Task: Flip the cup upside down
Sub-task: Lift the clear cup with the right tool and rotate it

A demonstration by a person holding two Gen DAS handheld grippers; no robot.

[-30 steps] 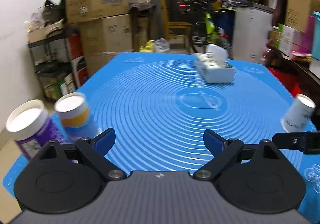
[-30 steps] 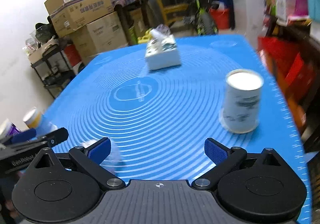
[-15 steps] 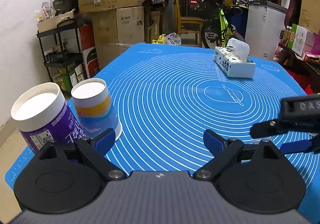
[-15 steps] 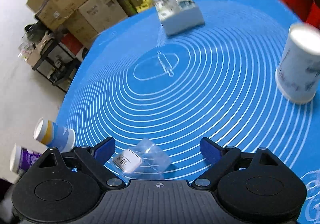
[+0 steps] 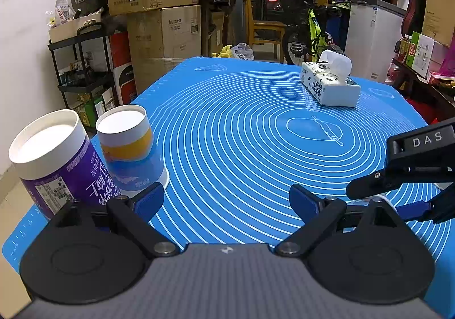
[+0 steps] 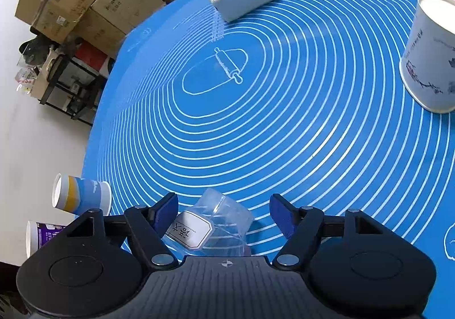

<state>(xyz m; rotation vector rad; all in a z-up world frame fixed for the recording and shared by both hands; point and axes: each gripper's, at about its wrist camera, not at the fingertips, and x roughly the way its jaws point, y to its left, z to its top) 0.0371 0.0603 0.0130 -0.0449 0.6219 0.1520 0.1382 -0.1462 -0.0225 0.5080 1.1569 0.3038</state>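
A clear plastic cup (image 6: 210,225) with a white label stands on the blue mat (image 6: 284,125) between the fingers of my right gripper (image 6: 224,212), which is open around it, not touching. My left gripper (image 5: 227,199) is open and empty low over the mat's near left corner. Just left of it stand an upside-down purple paper cup (image 5: 57,159) and an upside-down blue-and-yellow paper cup (image 5: 130,145). The right gripper's body (image 5: 412,165) shows at the right edge of the left wrist view.
A white upside-down paper cup (image 6: 429,60) stands at the mat's right side. A tissue box (image 5: 330,85) sits at the far side. Cardboard boxes (image 5: 159,6), a black shelf (image 5: 82,68) and a bicycle (image 5: 310,31) stand beyond the table.
My right gripper has tilted down and moved in over the clear cup, which now sits between its fingers. My left gripper has drawn closer to the two paper cups.
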